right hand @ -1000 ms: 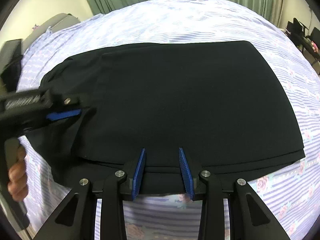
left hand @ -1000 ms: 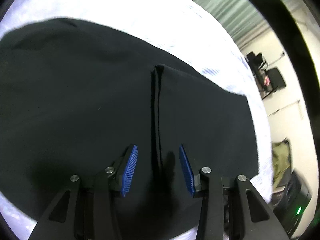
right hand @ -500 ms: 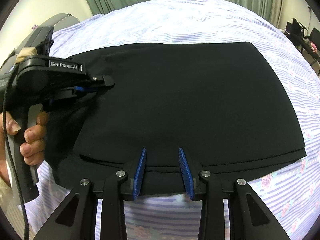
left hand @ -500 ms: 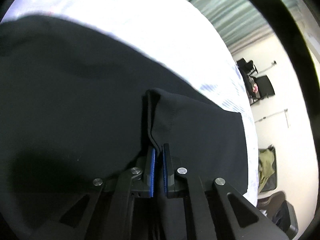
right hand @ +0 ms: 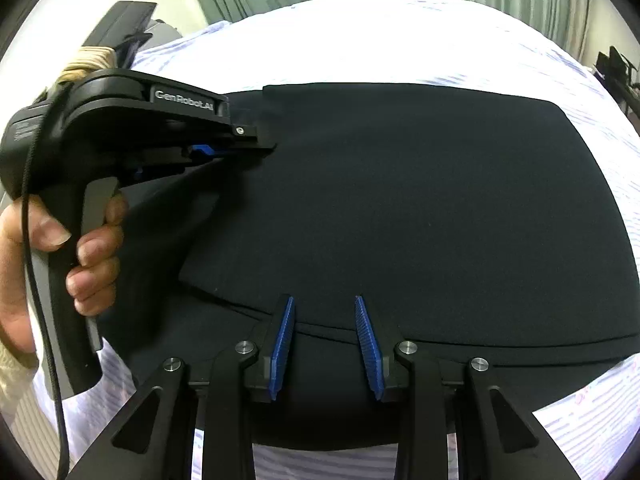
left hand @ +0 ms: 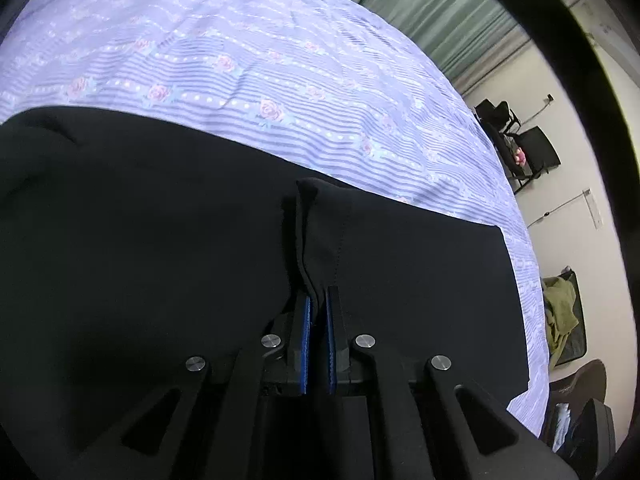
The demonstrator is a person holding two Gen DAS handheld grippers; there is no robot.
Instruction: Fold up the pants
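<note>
**Left tongs pinch the pants**

Black pants (right hand: 400, 208) lie spread flat across the flowery bed (left hand: 240, 60). The left gripper (left hand: 316, 320) is clamped on a raised fold of cloth. The right gripper (right hand: 325, 334) hovers with jaws apart over the near hem.

Both fisheye wrist views look steeply down, close over the black fabric pants (left hand: 160, 260) spread on the lilac floral-striped bed (left hand: 240, 60), the right view also catching the left tool (right hand: 256, 146) from its side.
</note>
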